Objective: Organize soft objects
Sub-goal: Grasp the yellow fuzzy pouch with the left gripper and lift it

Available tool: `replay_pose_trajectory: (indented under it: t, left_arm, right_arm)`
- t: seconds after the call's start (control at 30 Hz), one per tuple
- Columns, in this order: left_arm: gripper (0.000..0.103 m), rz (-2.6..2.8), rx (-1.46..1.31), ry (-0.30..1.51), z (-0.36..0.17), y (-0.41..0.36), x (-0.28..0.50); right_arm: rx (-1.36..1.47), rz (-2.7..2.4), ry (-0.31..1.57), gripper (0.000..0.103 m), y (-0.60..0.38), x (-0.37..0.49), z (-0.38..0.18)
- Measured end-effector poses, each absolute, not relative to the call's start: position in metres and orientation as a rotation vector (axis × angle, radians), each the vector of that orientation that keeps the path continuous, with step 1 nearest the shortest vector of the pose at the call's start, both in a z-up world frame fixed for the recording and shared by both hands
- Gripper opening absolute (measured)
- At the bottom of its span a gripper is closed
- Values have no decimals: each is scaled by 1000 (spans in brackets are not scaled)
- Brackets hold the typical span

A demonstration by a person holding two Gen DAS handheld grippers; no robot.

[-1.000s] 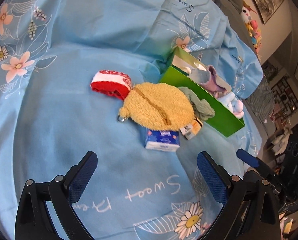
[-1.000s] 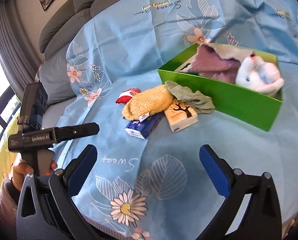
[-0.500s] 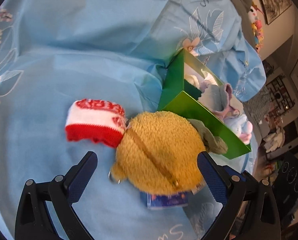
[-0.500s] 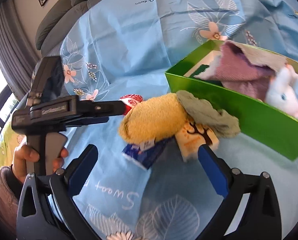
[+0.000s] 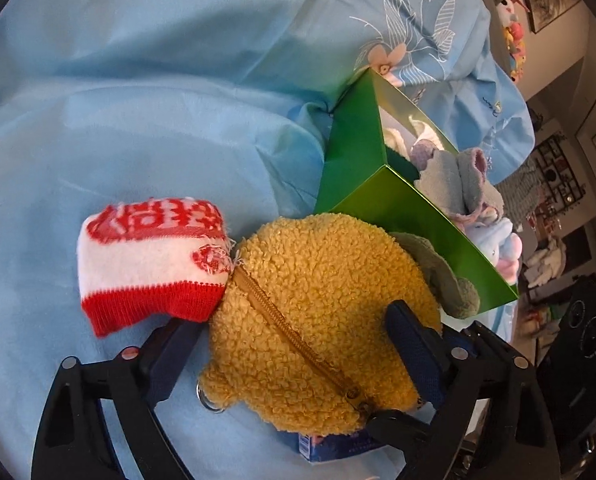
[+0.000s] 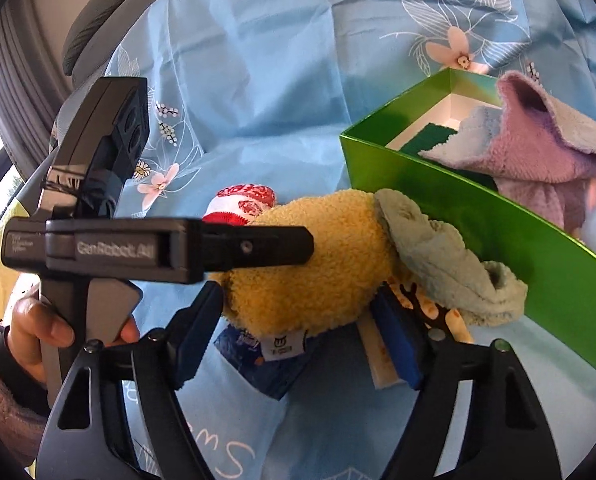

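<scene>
A yellow fleecy zip pouch lies on the blue sheet, beside a red-and-white knit piece and a grey-green cloth. My left gripper straddles the pouch, its blue pads against both sides. My right gripper straddles the same pouch from the other side, pads touching it. The left gripper's body crosses the right wrist view. The green box holds a purple towel and a pale blue plush.
A blue tissue pack and an orange-printed pack lie under the pouch. Grey sofa cushions rise behind the sheet. The green box stands right of the pouch. Black equipment stands at far right.
Both grippers have moved in on the yellow pouch and narrowed from wide open until their pads press its sides.
</scene>
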State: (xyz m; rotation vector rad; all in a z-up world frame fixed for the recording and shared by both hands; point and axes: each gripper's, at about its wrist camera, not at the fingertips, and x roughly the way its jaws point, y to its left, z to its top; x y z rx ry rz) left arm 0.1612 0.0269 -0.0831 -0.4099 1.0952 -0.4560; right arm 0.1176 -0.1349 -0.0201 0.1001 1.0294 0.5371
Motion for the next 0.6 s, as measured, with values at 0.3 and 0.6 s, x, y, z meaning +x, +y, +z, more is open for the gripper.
replay_pose_trajectory:
  t: [0.3,0.6]
  left_arm:
    - [60,-439,-452,1082,-84,34,154]
    - [43,-425,-504,1018,-67,45,125]
  right_arm:
    - [24,572,989,28,-127,117,-14]
    - [-59,593,937,13,-122,105,2]
